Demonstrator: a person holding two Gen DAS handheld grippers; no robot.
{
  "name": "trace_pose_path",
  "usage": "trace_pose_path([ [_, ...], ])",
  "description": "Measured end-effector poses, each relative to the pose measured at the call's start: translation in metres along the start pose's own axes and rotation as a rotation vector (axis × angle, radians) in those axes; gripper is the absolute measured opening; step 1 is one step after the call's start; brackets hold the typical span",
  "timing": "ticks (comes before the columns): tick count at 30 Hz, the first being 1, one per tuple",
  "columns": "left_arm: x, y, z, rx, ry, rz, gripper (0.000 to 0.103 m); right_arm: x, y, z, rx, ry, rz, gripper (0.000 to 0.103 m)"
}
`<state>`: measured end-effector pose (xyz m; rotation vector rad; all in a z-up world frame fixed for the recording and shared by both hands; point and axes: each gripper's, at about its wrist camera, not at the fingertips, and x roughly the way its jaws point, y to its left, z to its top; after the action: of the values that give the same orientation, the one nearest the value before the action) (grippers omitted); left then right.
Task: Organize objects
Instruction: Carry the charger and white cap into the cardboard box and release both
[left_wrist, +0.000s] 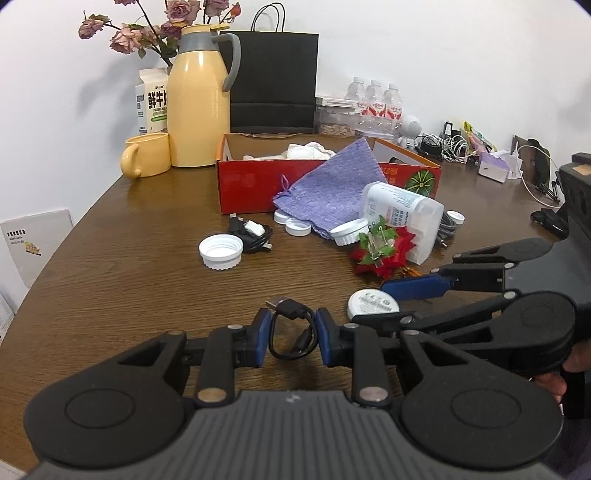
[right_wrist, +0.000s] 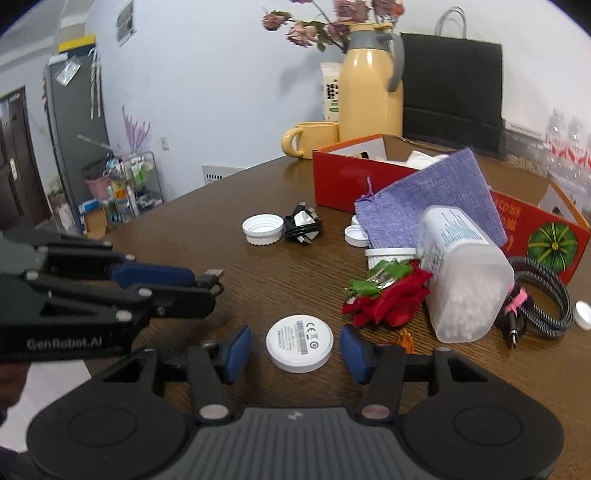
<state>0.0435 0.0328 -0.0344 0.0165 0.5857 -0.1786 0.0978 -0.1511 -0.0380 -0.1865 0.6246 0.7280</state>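
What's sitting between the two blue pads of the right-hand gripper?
A flat round white disc lies on the brown wooden table, between the open right gripper's pads, untouched; the right wrist view shows it.

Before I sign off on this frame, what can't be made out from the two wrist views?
- Red box contents: both views, its walls and the purple cloth hide all but some white fabric.
- Left gripper grip on the black cable: left wrist view, pads flank the loop, contact unclear.
- White disc label: right wrist view, print too small to read.
- Water bottles: right wrist view, blurred near the edge.
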Motion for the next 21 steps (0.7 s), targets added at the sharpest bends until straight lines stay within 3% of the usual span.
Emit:
trace_pose_path([
  [4, 0.000, 0.001, 0.003, -0.012, -0.014, 0.010, 0.027, -0.003, 0.002, -0.001, -0.024, -0.006, 0.005, 0.038],
  [9, 0.002, 0.002, 0.017, -0.033, -0.059, 0.034, 0.027, -0.017, -0.002, 0.008, -0.014, -0.076, 0.020, 0.038],
  [21, 0.025, 0.001, 0.079, -0.070, -0.198, 0.046, 0.027, -0.036, -0.032, 0.050, 0.003, -0.232, -0.043, 0.038],
])
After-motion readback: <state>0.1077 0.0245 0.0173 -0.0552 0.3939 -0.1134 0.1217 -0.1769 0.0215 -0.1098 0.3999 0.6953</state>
